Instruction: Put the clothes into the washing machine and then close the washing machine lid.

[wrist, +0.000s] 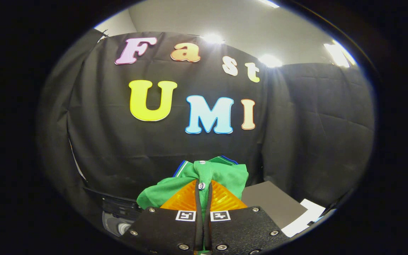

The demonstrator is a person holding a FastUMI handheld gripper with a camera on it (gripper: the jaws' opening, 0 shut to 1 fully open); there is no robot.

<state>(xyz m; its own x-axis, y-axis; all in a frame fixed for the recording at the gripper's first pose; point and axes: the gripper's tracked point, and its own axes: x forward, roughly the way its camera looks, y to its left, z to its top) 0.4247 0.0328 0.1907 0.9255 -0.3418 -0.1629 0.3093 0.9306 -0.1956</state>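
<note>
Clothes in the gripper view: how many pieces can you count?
1: a green shirt, pinched between the shut fingers of the gripper and bunched just ahead of them. More could be hidden below.

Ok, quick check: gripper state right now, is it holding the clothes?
Gripper: closed, both fingers pinched on the green garment, which is lifted in front of the booth wall.
</note>
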